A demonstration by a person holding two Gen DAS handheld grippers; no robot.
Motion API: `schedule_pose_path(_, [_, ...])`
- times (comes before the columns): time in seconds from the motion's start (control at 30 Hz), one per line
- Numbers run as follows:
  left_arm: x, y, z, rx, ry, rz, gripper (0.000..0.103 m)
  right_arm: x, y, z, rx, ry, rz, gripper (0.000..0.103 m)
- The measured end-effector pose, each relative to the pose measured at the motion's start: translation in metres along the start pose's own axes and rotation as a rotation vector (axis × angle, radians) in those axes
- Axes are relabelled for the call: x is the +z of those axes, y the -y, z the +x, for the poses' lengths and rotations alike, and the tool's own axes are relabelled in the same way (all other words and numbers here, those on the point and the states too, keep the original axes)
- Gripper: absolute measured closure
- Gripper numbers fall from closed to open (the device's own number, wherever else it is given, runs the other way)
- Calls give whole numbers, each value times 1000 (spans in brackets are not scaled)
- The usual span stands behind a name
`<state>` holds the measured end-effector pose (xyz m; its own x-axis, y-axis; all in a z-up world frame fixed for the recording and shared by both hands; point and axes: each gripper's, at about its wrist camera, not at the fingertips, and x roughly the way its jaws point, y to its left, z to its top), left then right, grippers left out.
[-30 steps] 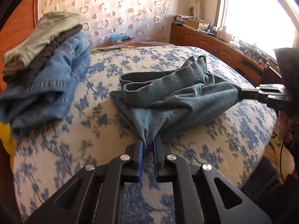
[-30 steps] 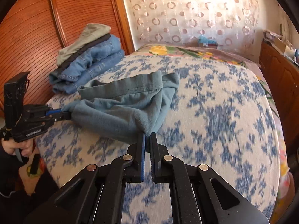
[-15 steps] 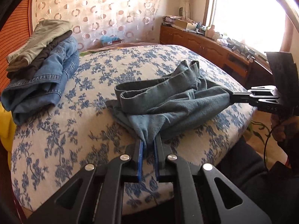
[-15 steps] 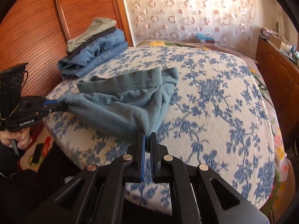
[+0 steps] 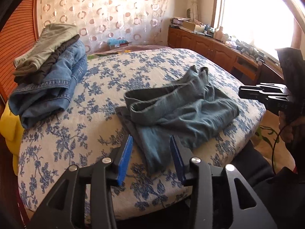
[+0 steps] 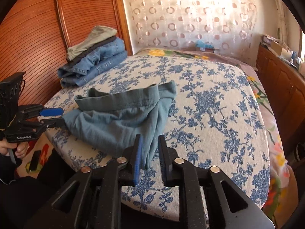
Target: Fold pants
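Observation:
The teal-grey pants [image 5: 181,112] lie crumpled on the blue-flowered bed [image 5: 76,137], waistband toward the far side. My left gripper [image 5: 151,152] is at the near bed edge, its jaws opening. A corner of the pants lies loose between the blue pads [image 5: 124,158] without being pressed. My right gripper [image 6: 149,152] is also opening, and a fold of the pants [image 6: 118,122] droops between its pads, no longer pinched. Each view shows the other gripper at the bed's side: the right gripper [image 5: 241,93], and the left gripper [image 6: 62,117] with its fingers apart.
A pile of folded clothes [image 5: 51,87] with jeans at the bottom sits at the bed's far left by the wooden panel [image 6: 38,38]. A wooden cabinet [image 5: 219,51] with clutter runs under the window. A person's hand [image 6: 17,148] holds the left gripper's handle.
Both grippers were shut on corners of the pants and have opened. The stretched cloth has slackened and settled on the bed. Both views pulled back toward the bed's near edge.

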<state>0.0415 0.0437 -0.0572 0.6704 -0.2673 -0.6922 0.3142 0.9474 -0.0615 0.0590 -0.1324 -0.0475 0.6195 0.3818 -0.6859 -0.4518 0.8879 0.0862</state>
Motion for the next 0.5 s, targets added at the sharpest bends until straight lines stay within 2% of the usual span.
schedule_pose_path(0.13, [6, -4, 8, 23, 1, 0, 56, 7, -1, 7, 8, 12, -7, 73])
schedule_pose_path(0.2, [8, -5, 15, 35, -4, 12, 56, 11, -2, 12, 9, 14, -14, 65])
schedule_pose_path(0.3, [11, -9, 24, 17, -19, -2, 56, 17, -2, 21, 15, 19, -26, 59])
schedule_pose_path(0.5, [18, -12, 38, 5, -32, -5, 56, 33, -1, 42, 26, 11, -40, 57])
